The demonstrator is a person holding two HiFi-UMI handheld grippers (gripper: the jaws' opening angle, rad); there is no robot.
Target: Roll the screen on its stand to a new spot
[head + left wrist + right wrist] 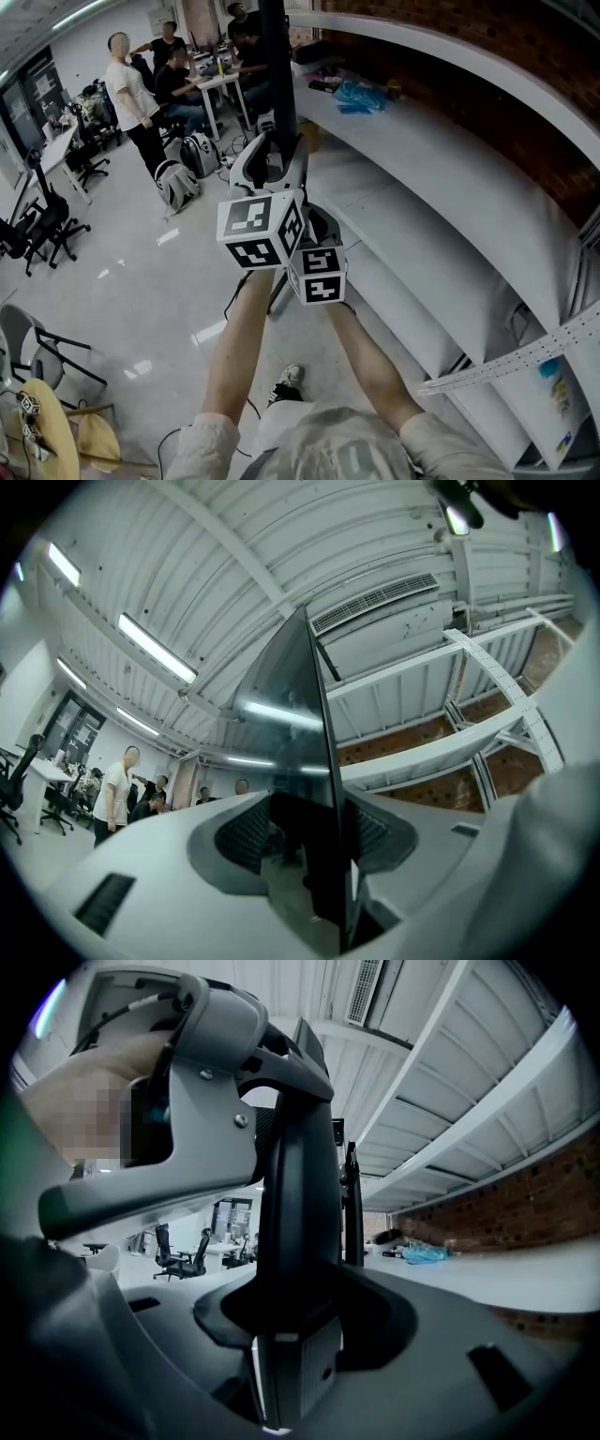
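- The long white curved metal shelving (pixel 441 187) runs along the right edge of the pale polished floor (pixel 141 300). The aisle beside it is narrow, so a push that drifts right would likely scrape the load against a shelf lip.
- The tall black glossy flat screen (pixel 277 84) stands edge-on just ahead of the person, on the floor close to the shelving's left edge. Its stand and wheels are hidden behind the hands. Gripped this high — with the base unseen — it could tip if a wheel stops dead.
- A group of people (pixel 173 80) and a grey backpack (pixel 176 183) lie further along the floor, ahead and to the left; a fast roll risks reaching them.
- The left gripper (pixel 314 832) has its jaws part-way closed, pads clamped on the screen's thin edge. The smooth panel could slide out under a sideways shove.
- The right gripper (pixel 300 1312), just beneath the left, is likewise part-way closed on the thicker dark frame of the same screen, which fills its gap.
- A thin black cable (pixel 249 403) trails on the floor by the person's feet — a trip hazard, or a snag for a wheel.
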